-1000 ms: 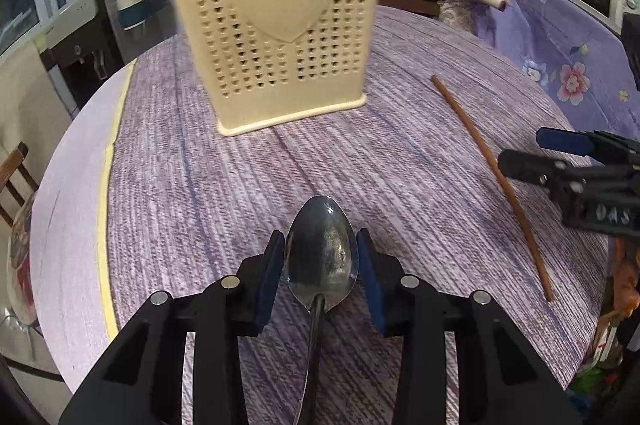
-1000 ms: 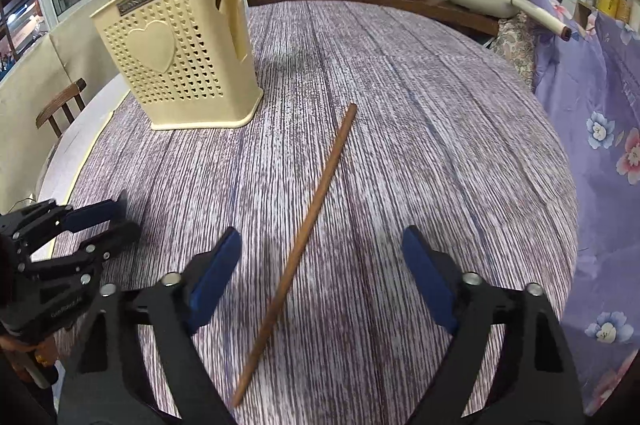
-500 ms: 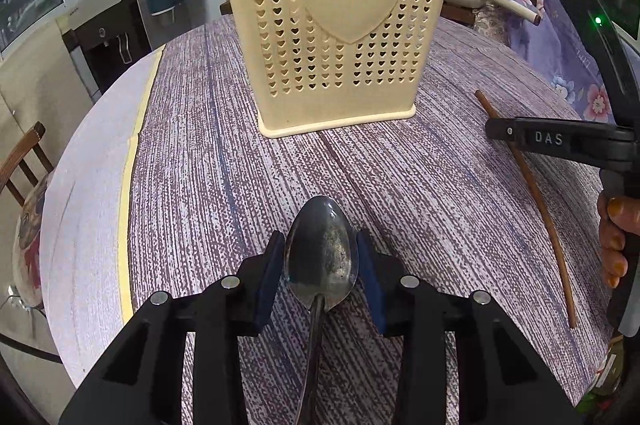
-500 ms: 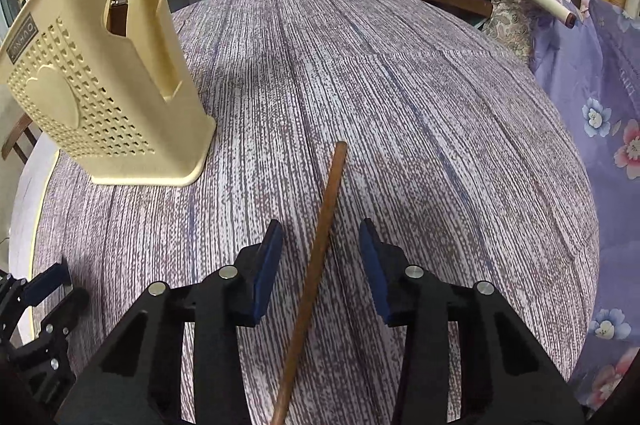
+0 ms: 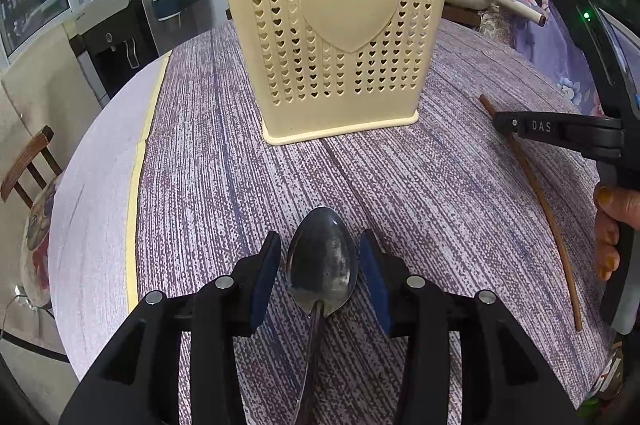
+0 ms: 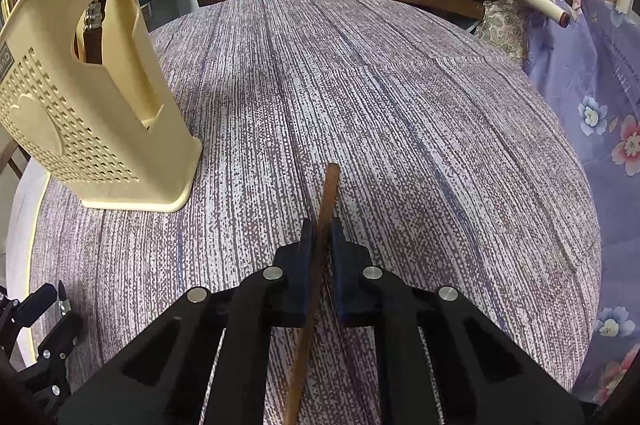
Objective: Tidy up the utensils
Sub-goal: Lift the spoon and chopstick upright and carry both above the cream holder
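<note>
A metal spoon [image 5: 322,265] is held low in the frame's centre, its bowl between the pads of the left gripper [image 5: 320,275], which is clamped on it. A brown chopstick [image 6: 324,209] lies on the purple tablecloth [image 6: 400,105], pinched by the closed right gripper [image 6: 321,249]. The cream utensil holder [image 5: 336,37] stands at upper centre, utensils inside.
</note>
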Motion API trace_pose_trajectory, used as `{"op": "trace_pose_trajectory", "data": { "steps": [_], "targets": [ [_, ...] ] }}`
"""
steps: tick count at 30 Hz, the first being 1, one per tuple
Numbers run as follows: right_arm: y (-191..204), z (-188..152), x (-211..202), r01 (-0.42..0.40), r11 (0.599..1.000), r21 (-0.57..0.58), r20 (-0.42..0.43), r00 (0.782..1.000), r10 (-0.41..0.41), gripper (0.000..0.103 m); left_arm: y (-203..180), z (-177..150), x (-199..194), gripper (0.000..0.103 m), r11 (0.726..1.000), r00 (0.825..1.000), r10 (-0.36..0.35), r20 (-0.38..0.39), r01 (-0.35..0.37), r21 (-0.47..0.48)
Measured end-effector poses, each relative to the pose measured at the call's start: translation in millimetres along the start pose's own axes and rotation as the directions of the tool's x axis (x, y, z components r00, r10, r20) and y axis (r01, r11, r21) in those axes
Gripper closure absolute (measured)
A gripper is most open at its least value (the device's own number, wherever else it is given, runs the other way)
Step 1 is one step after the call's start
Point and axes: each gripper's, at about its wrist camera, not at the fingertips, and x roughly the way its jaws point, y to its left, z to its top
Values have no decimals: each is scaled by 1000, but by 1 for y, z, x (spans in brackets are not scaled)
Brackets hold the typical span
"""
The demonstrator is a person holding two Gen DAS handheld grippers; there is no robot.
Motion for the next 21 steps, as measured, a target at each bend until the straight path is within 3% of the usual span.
{"op": "trace_pose_trajectory", "data": {
  "steps": [3,12,13,17,21],
  "targets": [
    [-1,-1,-1,-32,999,18,1,999,32,95,-1,3,-2,76,1000,1000,0,4,0,-4],
    [-3,2,-21,-81,996,27,42,996,80,95,-1,7,-6,80,1000,1000,9,23,-9,-17],
    [-4,2,-21,-82,996,27,43,996,81,95,1,7,-8,77,1000,999,14,30,-14,-22],
    [-6,1,-22,-91,995,31,43,995,89,95,0,3,-13,46,1000,998,26,49,-26,-4],
    [-7,-2,-20,-91,995,32,39,995,90,95,-1,2,-12,34,999,998,39,41,-40,15]
  ]
}}
